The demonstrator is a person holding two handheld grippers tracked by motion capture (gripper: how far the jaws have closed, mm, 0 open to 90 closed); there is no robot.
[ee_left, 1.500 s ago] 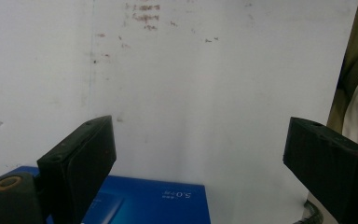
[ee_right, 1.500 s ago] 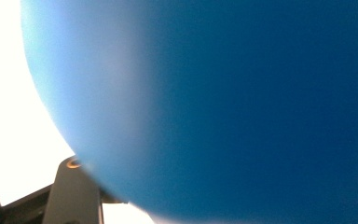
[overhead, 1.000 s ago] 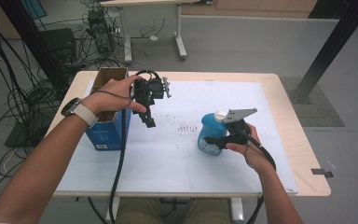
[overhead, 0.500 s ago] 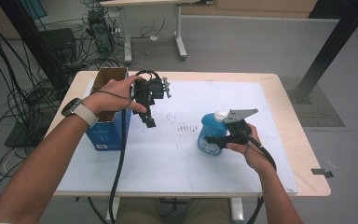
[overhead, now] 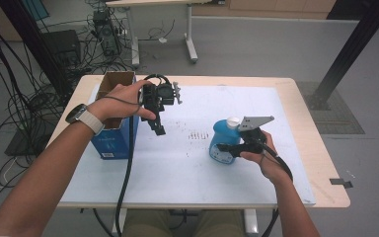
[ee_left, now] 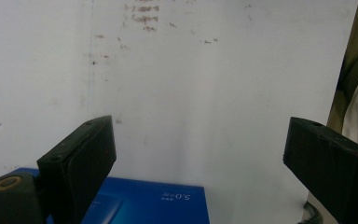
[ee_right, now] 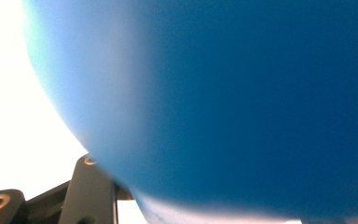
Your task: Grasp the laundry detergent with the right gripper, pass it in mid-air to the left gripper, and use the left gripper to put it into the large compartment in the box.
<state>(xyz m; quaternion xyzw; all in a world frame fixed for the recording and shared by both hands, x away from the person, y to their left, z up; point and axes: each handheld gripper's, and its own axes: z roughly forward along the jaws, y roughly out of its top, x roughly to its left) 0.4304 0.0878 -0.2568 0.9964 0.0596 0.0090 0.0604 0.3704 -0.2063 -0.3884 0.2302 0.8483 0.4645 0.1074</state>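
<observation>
Right gripper (overhead: 225, 147) is clamped onto the blue bottle (overhead: 222, 140), which stands upright with its white cap (overhead: 233, 122) on the white mat (overhead: 187, 163), right of centre; its jaws were just squeezing in. Left gripper (overhead: 159, 129) hangs over the mat beside the blue box (overhead: 113, 143), jaws spread wide with nothing between them

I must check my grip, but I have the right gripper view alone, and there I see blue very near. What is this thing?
Observer: A blue bottle with a white cap, standing on the table. The right gripper is shut on it.
Operator: Where is the left gripper?
Observer: The left gripper is in the air beside a blue box, jaws open with nothing between them.
Operator: Is the box closed?
Observer: No, its top is open.
</observation>
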